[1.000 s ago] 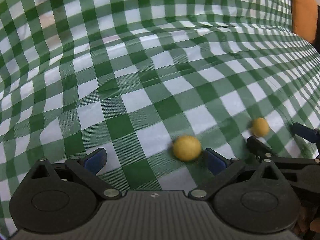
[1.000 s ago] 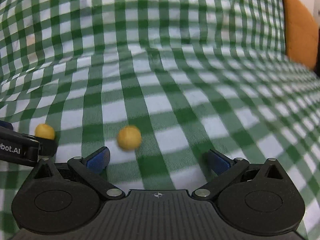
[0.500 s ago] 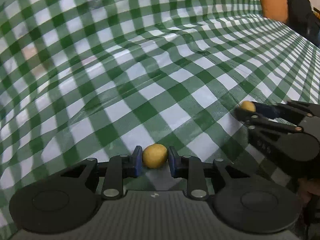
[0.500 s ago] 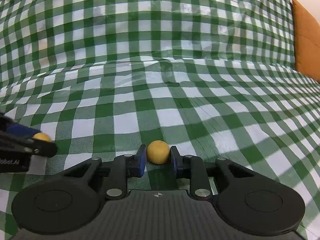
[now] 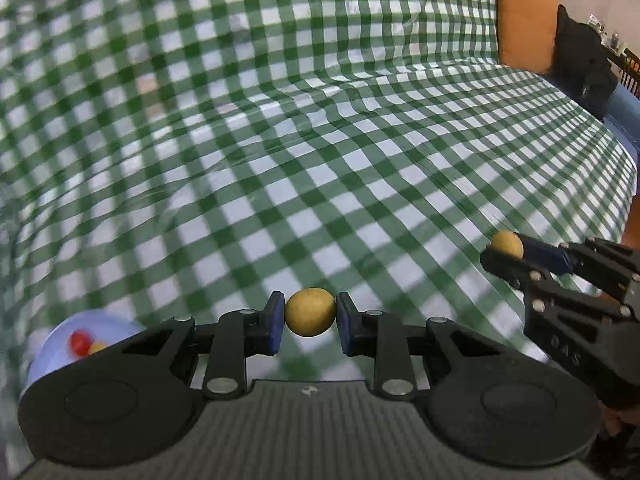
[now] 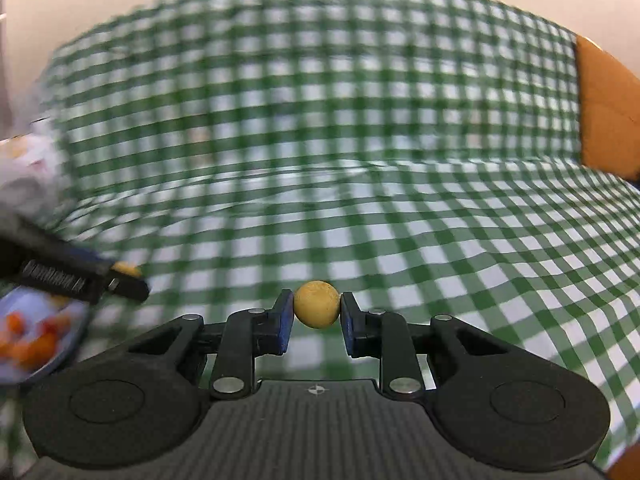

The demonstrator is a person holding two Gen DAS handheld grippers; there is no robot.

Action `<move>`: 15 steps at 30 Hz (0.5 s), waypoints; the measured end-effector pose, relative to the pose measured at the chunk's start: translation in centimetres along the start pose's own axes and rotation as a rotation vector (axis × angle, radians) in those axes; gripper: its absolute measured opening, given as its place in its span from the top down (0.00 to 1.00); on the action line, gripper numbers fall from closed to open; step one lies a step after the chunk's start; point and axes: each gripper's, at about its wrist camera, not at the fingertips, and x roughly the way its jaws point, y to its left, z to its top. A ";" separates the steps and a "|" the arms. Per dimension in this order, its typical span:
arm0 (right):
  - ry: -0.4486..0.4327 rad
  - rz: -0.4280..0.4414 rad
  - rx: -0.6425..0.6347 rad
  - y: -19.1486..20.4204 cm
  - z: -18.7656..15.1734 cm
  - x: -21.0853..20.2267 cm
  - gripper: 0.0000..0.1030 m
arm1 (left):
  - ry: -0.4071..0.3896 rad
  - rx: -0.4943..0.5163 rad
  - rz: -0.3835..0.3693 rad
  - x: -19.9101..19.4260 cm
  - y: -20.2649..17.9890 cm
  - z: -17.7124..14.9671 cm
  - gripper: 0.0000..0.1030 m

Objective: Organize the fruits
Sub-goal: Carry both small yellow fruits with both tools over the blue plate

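Note:
My left gripper point(image 5: 310, 314) is shut on a small round yellow fruit point(image 5: 310, 311) and holds it above the green checked cloth. My right gripper point(image 6: 317, 311) is shut on a second yellow fruit point(image 6: 317, 309), also lifted. In the left wrist view the right gripper point(image 5: 510, 250) shows at the right edge with its fruit point(image 5: 506, 243). In the right wrist view the left gripper point(image 6: 124, 276) shows at the left with its fruit point(image 6: 126, 269). A pale blue plate point(image 5: 52, 356) with red and orange fruits lies low at the left; it also shows in the right wrist view point(image 6: 76, 334).
The green-and-white checked cloth point(image 5: 320, 160) covers the whole surface and is wrinkled. An orange cushion point(image 5: 520, 20) and a dark object point(image 5: 580, 60) stand at the far right edge. A white crumpled thing point(image 6: 24, 168) lies blurred at the left.
Both grippers closed on the yellow fruits a second ago, then lifted them and swung left; the plate of fruits has come into view at the lower left.

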 end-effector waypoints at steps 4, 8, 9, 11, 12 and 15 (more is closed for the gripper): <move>-0.002 0.085 0.003 2.1 -0.5 -6.0 0.74 | -0.022 -0.003 0.019 -5.8 0.2 -3.1 0.71; -0.008 0.130 -0.018 4.3 -1.9 -10.8 0.74 | -0.003 -0.001 0.020 -10.4 -0.2 -6.4 0.71; -0.004 0.141 -0.009 4.7 -2.2 -11.8 0.74 | -0.001 -0.004 0.016 -11.3 -0.3 -7.2 0.71; -0.002 0.161 0.010 5.6 -2.7 -13.8 0.74 | -0.005 -0.012 0.011 -13.2 -0.5 -8.7 0.71; -0.009 0.169 0.012 6.2 -2.9 -14.8 0.74 | -0.010 -0.015 0.012 -13.9 -0.5 -9.4 0.71; -0.028 0.188 0.012 7.1 -2.8 -16.9 0.74 | -0.023 -0.020 0.015 -16.4 -0.6 -11.7 0.71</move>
